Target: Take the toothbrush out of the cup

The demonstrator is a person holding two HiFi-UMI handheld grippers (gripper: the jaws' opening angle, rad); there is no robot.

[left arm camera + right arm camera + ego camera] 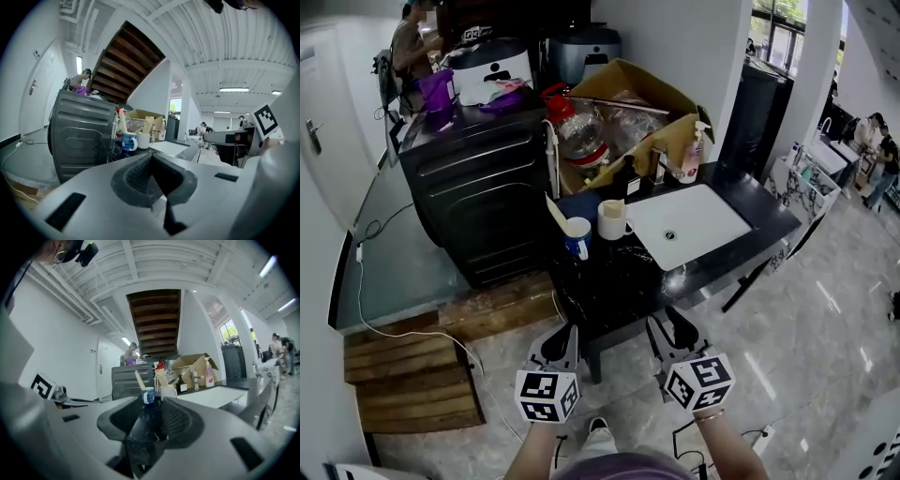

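A blue cup stands on the black counter, left of the white sink. A cream toothbrush leans out of the cup to the left. My left gripper and right gripper hang side by side in front of the counter's near edge, well short of the cup. The left gripper view shows the cup and toothbrush off to the left, past my left gripper, shut and empty. In the right gripper view my right gripper is open, the cup and toothbrush framed far beyond its gap.
A white mug stands right beside the cup. The white sink lies to the right, with a soap bottle and an open cardboard box behind. A black appliance stands left; wooden boards lie on the floor. A person stands far back.
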